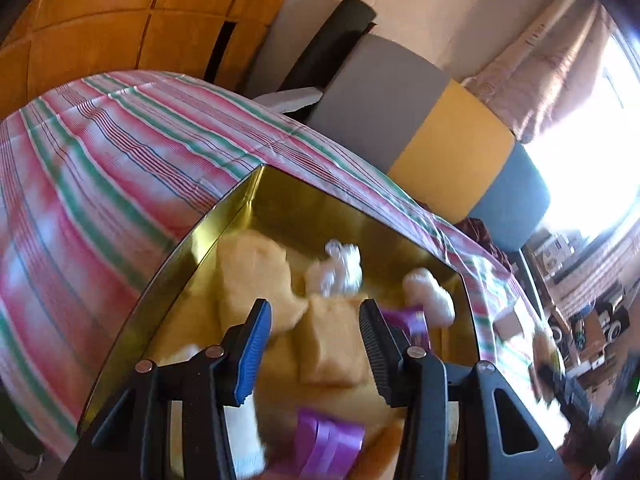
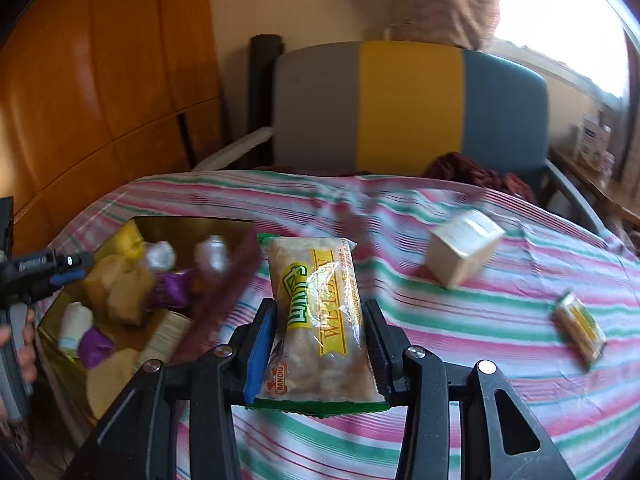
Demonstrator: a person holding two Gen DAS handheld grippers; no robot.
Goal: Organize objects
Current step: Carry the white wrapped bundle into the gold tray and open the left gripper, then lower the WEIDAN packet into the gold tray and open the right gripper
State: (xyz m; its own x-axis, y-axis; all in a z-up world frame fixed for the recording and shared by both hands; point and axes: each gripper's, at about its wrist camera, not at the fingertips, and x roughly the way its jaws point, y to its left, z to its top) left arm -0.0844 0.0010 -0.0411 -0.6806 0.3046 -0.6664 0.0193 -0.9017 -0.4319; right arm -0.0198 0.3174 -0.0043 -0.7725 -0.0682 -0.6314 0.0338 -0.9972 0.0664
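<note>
right gripper (image 2: 318,330) is clamped on the snack packet (image 2: 316,312), whose long axis runs straight out ahead between the pads, and the gold tin (image 2: 60,344) sits off to its left, so i'd guess it swings that way next. left gripper (image 1: 314,344) hangs over the tin with jaws apart, gripping nothing.
</note>
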